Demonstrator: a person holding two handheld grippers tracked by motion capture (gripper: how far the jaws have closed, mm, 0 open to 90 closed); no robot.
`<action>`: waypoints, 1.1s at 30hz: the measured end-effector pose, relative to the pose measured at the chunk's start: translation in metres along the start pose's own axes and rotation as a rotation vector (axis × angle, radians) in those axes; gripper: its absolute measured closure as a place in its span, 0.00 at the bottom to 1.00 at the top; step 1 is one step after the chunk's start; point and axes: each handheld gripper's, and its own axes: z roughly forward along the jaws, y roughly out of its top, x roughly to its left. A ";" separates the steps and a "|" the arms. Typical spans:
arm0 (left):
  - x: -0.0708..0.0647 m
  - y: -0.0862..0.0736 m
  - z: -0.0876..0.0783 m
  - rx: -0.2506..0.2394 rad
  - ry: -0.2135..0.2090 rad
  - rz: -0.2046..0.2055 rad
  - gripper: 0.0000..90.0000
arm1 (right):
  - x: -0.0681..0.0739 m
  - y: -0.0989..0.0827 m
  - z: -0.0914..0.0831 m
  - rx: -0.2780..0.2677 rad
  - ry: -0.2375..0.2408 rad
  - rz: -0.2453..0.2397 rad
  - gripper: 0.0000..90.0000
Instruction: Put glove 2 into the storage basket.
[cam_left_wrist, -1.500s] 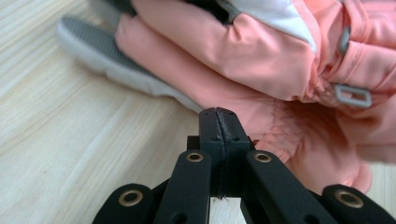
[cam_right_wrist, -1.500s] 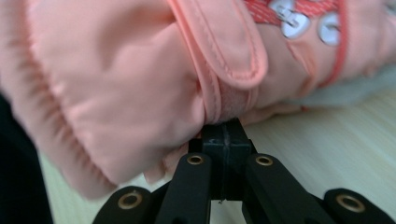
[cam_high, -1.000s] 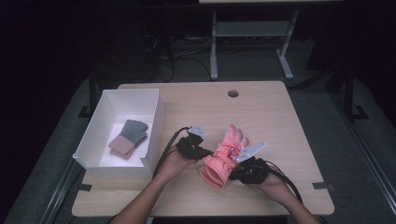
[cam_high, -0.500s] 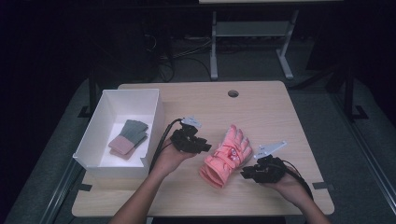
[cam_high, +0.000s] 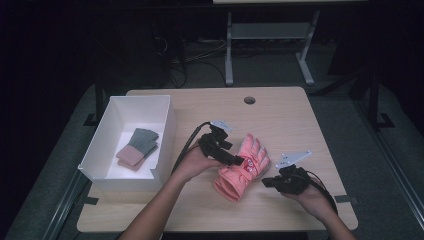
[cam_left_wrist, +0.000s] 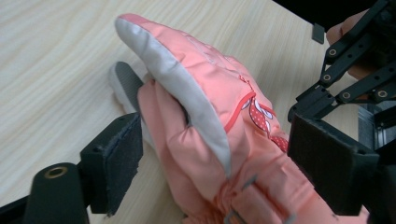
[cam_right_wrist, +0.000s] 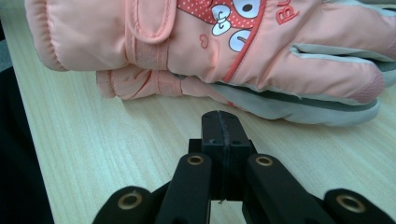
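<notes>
Left gripper (cam_left_wrist: 219, 163) fingers, just opened, straddle the padded coral-pink ski gloves (cam_high: 242, 167) without pressing; right gripper (cam_right_wrist: 219, 126), fingers pressed together, sits alongside on the desk (cam_high: 280, 120).

lab: bare table (cam_high: 280, 112), floor cables (cam_high: 175, 65)

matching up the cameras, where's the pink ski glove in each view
High view: the pink ski glove lies right of centre on the table, between the left gripper and right gripper.
Left gripper view: it runs from upper left to the bottom, between that gripper's open jaws.
Right gripper view: it spans the top, beyond the shut jaws.
Shared landmark: the glove's polka-dot bow.
</notes>
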 end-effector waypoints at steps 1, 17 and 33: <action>0.001 0.001 0.003 0.011 -0.003 -0.001 0.19 | 0.000 0.000 0.000 0.003 0.000 -0.001 1.00; 0.010 -0.009 0.046 0.127 -0.032 -0.057 0.14 | 0.000 -0.001 -0.001 0.014 -0.012 -0.006 1.00; 0.013 -0.015 0.064 0.211 -0.061 -0.095 0.16 | -0.005 -0.002 -0.004 -0.007 -0.037 0.002 0.62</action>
